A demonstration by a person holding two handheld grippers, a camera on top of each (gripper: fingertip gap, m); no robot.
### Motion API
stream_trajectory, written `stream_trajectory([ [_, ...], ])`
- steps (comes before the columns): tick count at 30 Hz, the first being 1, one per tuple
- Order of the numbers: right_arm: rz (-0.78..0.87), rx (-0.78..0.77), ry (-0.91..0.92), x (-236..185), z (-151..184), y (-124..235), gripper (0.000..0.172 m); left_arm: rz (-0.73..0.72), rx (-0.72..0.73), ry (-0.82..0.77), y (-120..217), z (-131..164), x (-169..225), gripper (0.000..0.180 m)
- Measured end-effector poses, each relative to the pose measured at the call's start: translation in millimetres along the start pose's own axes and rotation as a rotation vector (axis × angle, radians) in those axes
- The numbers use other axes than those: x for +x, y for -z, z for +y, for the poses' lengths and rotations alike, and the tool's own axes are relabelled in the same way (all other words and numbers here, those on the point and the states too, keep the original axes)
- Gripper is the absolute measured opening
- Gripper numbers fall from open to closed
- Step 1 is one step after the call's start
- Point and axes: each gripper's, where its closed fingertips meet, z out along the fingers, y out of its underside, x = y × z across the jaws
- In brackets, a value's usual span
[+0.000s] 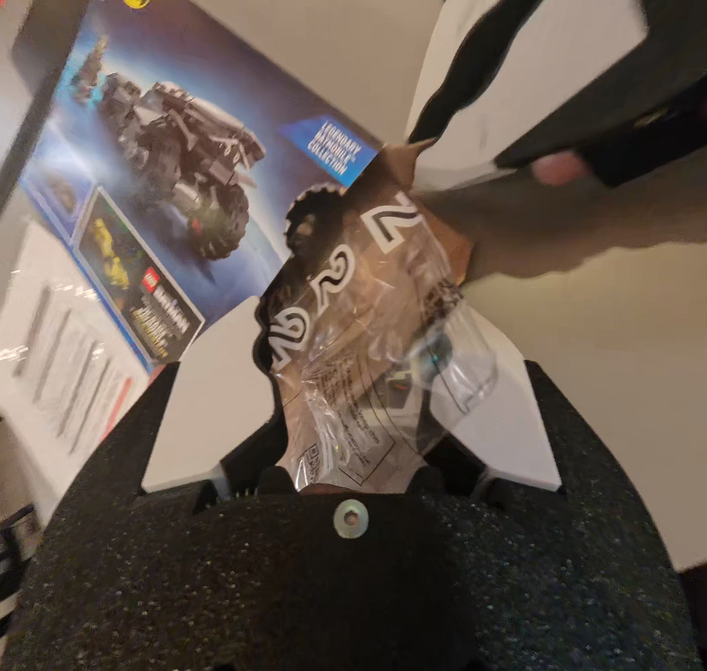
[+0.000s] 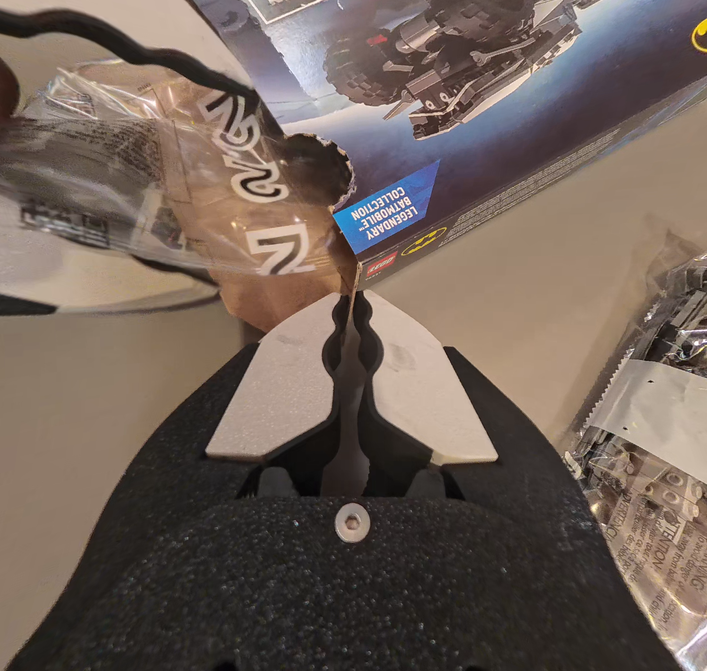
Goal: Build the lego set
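**Blurred, hidden and cropped**

The right gripper (image 1: 455,147) is smeared by blur at the left wrist view's top right. The clear numbered bag (image 1: 355,327) hides its own contents. The toy box (image 2: 440,97) and the far-right silvery parts bag (image 2: 650,442) are cropped.

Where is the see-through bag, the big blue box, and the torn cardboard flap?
See-through bag (image 1: 363,346): left wrist view, crinkled middle.
Blue box (image 2: 440,97): right wrist view, printed front.
Cardboard flap (image 2: 267,304): right wrist view, brown inner side.
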Motion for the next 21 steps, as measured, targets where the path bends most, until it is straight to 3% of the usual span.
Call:
stream_trajectory([
  [5, -0.001, -0.001, -0.004, 3.3, 2.4, -1.3, 0.004, 0.074, 0.045, -0.051, 12.8, -4.6, 17.2, 0.100],
  [9, -0.002, 0.000, -0.006, 4.3, 3.1, -1.8, 0.003, -0.036, 0.015, -0.173, 26.4, 2.0, 19.5, 0.102],
  [13, 0.005, 0.002, -0.004, 4.8, 4.5, 0.0, 0.004, -0.078, 0.039, -0.236, 43.6, 9.7, 23.1, 0.081],
  [19, 0.004, 0.006, -0.005, 3.5, 4.8, -0.2, 0.004, -0.042, -0.174, -0.382, 30.2, 64.3, 24.3, 0.069],
  [21, -0.002, 0.007, -0.005, 2.3, 4.8, -0.6, 0.004, -0.067, -0.163, -0.396, 23.7, 63.7, 18.3, 0.049],
])
